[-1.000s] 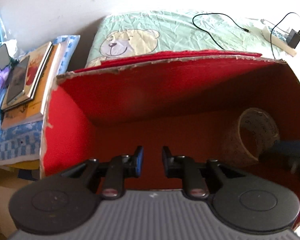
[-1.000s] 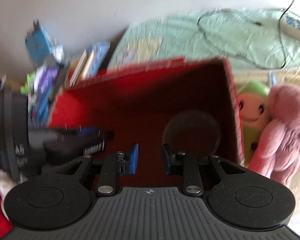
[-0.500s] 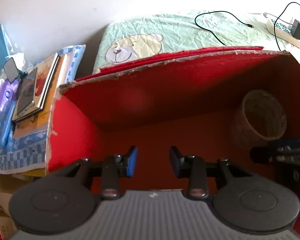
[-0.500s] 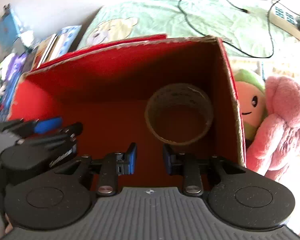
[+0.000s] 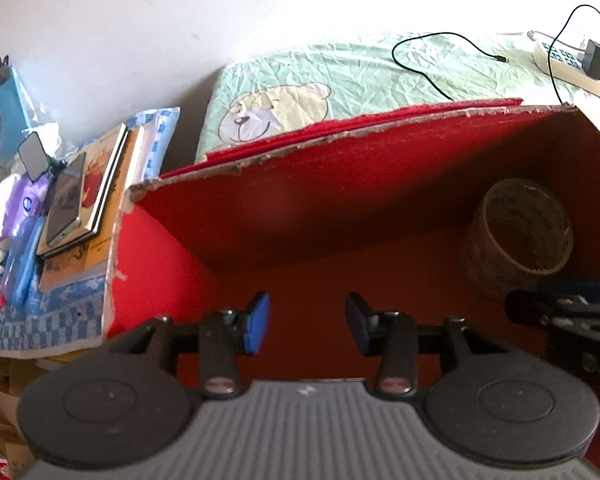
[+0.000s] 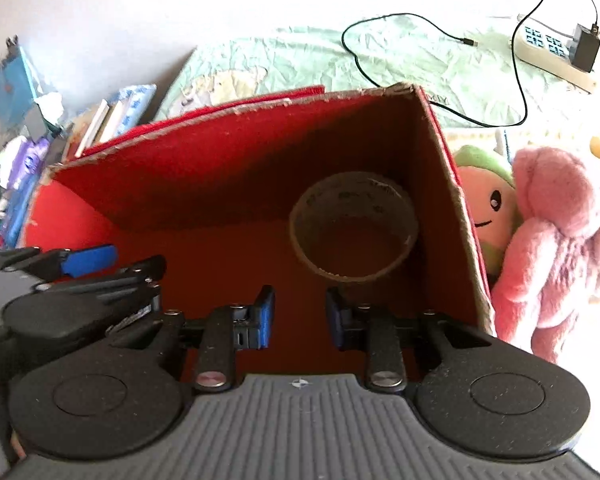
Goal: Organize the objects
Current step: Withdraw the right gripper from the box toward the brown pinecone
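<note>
A red cardboard box [image 5: 260, 208] [image 6: 204, 184] lies open below both grippers. In its right part rests a roll of brown tape [image 5: 524, 236] [image 6: 354, 226], flat on the bottom. My left gripper [image 5: 304, 326] hangs open over the box's left half with nothing between its blue pads; it also shows at the left edge of the right wrist view [image 6: 112, 266]. My right gripper [image 6: 300, 316] is open and empty, just in front of the tape roll. Its fingers [image 5: 556, 304] enter the left wrist view from the right, beside the roll.
Left of the box lie stacked books with a phone [image 5: 66, 200] on top, and small packets. Behind it is a green bear-print sheet [image 5: 340, 80] with a black cable [image 6: 440, 76] and a power strip [image 6: 556, 52]. A pink plush [image 6: 556, 236] and a green-capped plush [image 6: 488, 200] press against the box's right wall.
Both grippers have opened wider and pulled up and back from the box. The right gripper's view steadied over the tape roll, which stays lying in the box.
</note>
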Tool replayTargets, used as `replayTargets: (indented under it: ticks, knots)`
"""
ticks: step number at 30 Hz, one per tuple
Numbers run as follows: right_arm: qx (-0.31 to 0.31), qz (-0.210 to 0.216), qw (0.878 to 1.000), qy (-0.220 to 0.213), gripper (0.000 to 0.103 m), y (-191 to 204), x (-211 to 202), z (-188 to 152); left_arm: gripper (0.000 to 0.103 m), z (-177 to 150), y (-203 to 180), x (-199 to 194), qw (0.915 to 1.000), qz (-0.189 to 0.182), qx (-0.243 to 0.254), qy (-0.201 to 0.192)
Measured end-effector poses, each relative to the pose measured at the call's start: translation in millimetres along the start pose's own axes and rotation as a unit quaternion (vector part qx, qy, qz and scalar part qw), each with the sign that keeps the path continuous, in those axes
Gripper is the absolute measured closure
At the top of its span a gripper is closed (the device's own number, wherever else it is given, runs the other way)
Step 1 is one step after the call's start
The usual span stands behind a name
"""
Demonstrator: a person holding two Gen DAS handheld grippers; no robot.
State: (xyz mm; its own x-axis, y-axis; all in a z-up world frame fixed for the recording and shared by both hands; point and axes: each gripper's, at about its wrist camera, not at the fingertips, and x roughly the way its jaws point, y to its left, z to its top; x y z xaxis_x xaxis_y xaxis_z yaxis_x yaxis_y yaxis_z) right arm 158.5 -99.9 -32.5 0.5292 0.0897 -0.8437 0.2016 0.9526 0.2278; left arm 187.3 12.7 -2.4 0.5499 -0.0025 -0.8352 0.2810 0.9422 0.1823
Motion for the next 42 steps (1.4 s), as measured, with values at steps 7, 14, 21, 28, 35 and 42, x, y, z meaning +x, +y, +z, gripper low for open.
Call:
replayTargets:
  ticks: [7, 14, 21, 28, 35, 42]
  knots:
    - [0.008, 0.027, 0.997, -0.073, 0.07, -12, -39, -9, 0.048, -4, 3, -15, 0.9992, 0.021, -0.027, -0.023]
    - [0.0, 0.045, 0.99, -0.133, 0.045, -21, -63, -29, 0.045, -13, -3, -43, 0.9979, 0.041, -0.025, -0.043]
    - [0.008, 0.071, 0.988, -0.139, 0.045, -23, -81, -44, 0.035, -23, -15, -76, 0.9972, 0.046, -0.019, -0.056]
    - [0.015, 0.103, 0.985, -0.138, 0.045, -43, -105, -61, 0.035, -37, -32, -104, 0.9964, 0.054, -0.034, -0.056]
    - [0.003, 0.137, 0.982, -0.131, 0.045, -57, -120, -73, 0.035, -55, -47, -126, 0.9945, 0.075, -0.05, -0.054]
    - [-0.002, 0.183, 0.976, -0.114, 0.045, -73, -124, -81, 0.034, -71, -59, -141, 0.9919, 0.095, -0.07, -0.046]
